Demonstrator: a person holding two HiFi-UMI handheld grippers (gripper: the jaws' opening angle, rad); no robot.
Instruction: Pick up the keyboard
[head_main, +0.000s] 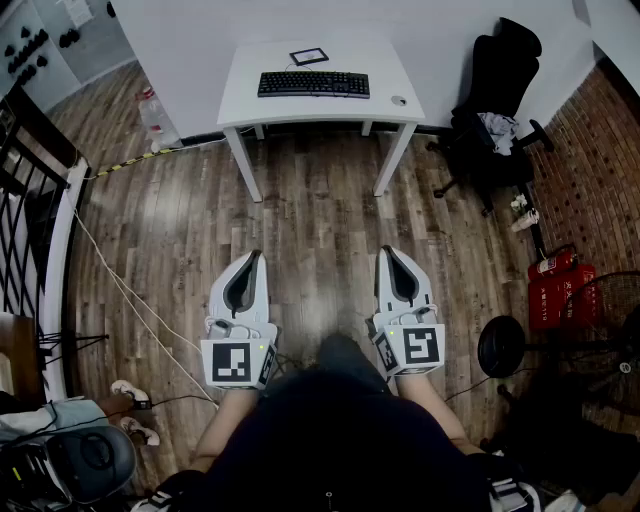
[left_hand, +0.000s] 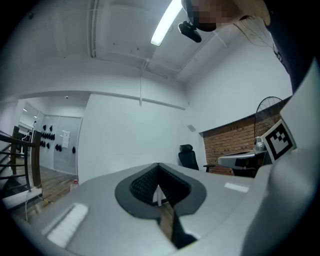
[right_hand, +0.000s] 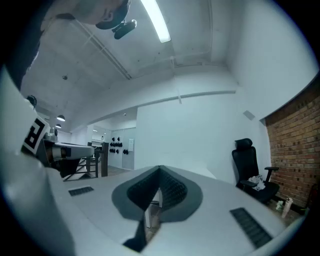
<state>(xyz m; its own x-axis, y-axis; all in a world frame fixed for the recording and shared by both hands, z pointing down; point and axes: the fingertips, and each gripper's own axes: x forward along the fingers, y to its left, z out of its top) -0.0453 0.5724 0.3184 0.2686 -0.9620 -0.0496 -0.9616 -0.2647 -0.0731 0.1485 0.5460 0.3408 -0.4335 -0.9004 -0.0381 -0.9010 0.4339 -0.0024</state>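
Note:
A black keyboard (head_main: 313, 84) lies across the middle of a white desk (head_main: 245, 98) at the far end of the room in the head view. My left gripper (head_main: 252, 256) and right gripper (head_main: 385, 253) are held level in front of the person's body, well short of the desk. Both are shut, with nothing between the jaws. In the left gripper view the left gripper (left_hand: 158, 166) has its jaw tips together. In the right gripper view the right gripper (right_hand: 160, 169) looks the same. Neither gripper view shows the keyboard.
On the desk, a small tablet (head_main: 308, 56) lies behind the keyboard and a mouse (head_main: 399, 100) to its right. A black office chair (head_main: 494, 100) stands right of the desk, red extinguishers (head_main: 556, 285) and a fan (head_main: 615, 340) farther right. A white cable (head_main: 130, 300) crosses the wooden floor at left.

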